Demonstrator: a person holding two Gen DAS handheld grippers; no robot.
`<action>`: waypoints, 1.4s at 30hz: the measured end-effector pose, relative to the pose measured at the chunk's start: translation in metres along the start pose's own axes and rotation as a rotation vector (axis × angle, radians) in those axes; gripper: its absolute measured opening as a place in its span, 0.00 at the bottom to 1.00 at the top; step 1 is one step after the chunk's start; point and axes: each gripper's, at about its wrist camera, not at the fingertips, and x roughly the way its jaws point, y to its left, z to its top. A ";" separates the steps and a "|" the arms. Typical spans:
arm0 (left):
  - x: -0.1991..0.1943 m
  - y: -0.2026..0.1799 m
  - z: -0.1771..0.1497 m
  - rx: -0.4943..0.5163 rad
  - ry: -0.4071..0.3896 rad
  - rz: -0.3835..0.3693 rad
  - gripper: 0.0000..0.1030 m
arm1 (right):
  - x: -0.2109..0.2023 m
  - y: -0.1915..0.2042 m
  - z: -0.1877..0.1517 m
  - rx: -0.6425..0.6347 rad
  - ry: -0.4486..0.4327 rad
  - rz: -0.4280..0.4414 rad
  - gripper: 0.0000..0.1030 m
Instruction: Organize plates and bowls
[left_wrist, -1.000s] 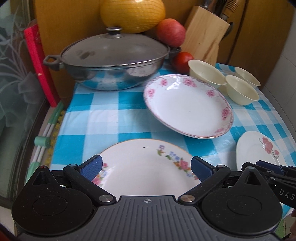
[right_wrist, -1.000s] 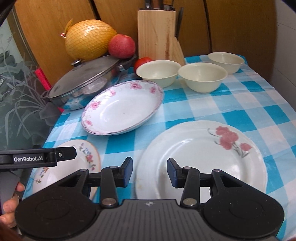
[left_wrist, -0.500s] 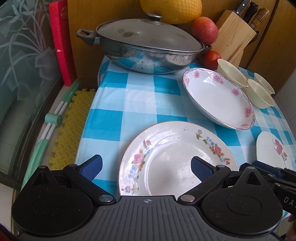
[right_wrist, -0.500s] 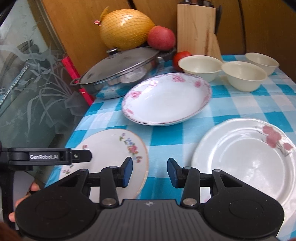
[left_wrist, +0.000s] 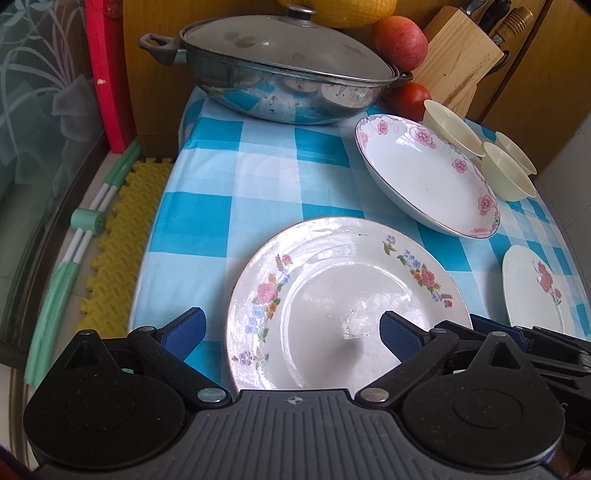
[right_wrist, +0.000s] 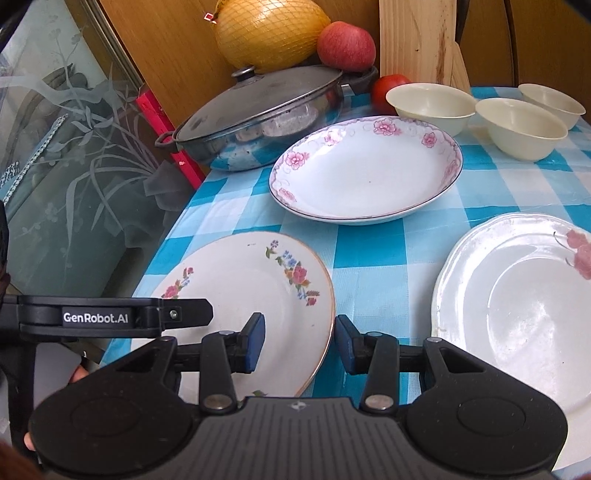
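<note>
Plates lie apart, unstacked; right gripper fingers gape astride floral plate rim, apparently to pinch; left gripper likewise spread.

At the far left of your tabletop, under its blue-and-white checked cloth, sits a wide steel pan with a glass lid and a dark side handle. Behind it you have a yellow netted fruit and a red apple against the wooden wall, with a red tomato just right of the pan. A wooden knife block stands in the far corner. Off the tabletop's left edge you can see a red board leaning upright, a yellow foam mat and green-and-white rods lying beside frosted glass.
</note>
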 end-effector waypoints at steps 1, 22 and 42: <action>0.000 -0.001 0.000 0.009 0.000 0.002 0.97 | 0.000 0.000 0.000 -0.001 -0.001 -0.002 0.38; 0.001 -0.020 -0.007 0.089 0.000 0.007 0.93 | -0.001 -0.023 0.006 0.058 0.039 0.076 0.30; 0.002 -0.026 -0.009 0.124 -0.038 0.054 0.86 | -0.012 -0.019 -0.003 0.015 0.008 0.021 0.20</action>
